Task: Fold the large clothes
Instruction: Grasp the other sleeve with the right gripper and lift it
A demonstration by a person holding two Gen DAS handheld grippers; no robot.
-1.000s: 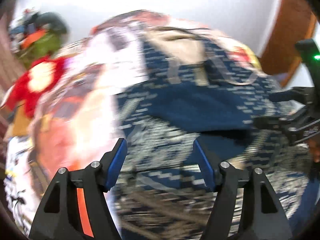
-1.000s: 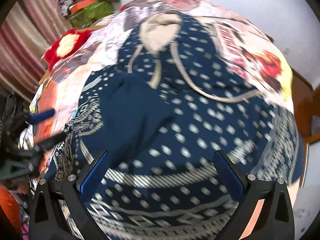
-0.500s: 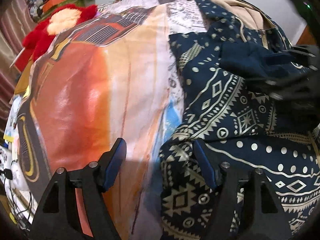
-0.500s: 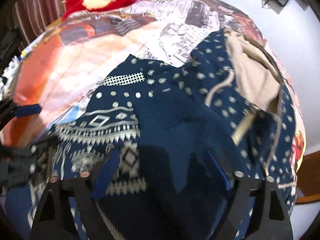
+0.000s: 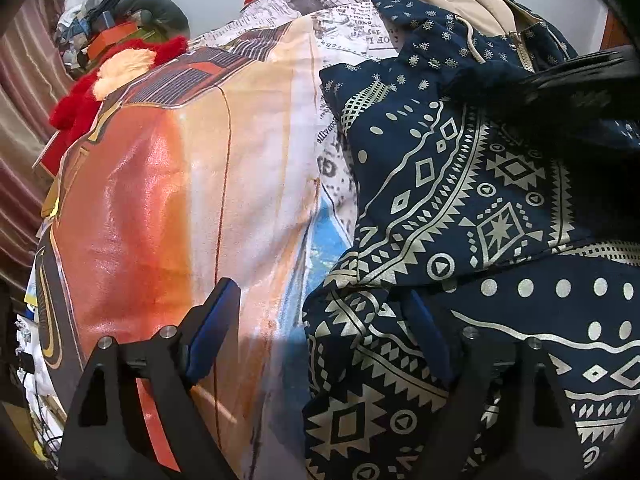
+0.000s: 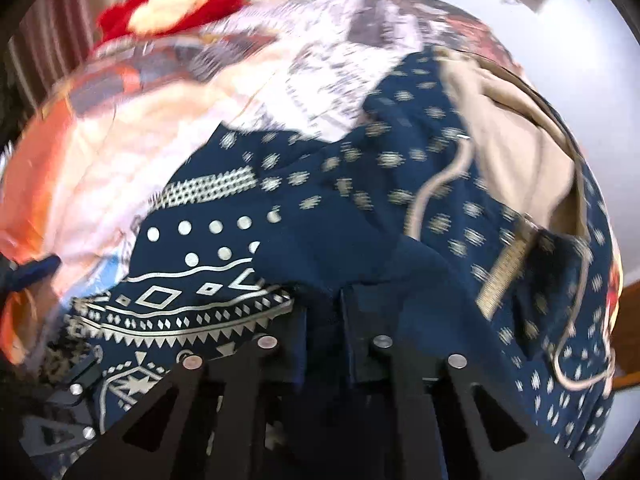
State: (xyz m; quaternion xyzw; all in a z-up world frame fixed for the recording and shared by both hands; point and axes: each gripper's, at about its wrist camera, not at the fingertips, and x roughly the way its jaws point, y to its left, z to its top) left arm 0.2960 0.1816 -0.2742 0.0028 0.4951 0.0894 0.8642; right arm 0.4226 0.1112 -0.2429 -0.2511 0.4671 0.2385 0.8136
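A navy hooded garment with silver geometric print (image 5: 472,216) and a beige hood lining (image 6: 516,140) lies on a bed with a printed cover (image 5: 160,200). My left gripper (image 5: 320,320) is open and low over the garment's left edge, its right finger over the fabric. My right gripper (image 6: 324,312) is shut on a fold of the plain navy fabric (image 6: 352,264) near the garment's middle. The right gripper appears blurred in the left wrist view (image 5: 576,80).
A red and cream plush cushion (image 5: 116,76) sits at the bed's far left, with piled clutter (image 5: 104,24) behind it. Striped curtains (image 5: 24,80) hang at left. A white wall (image 6: 600,80) is behind the bed.
My right gripper has closed on the navy fabric fold. My left gripper stays open and has settled lower at the garment's left edge.
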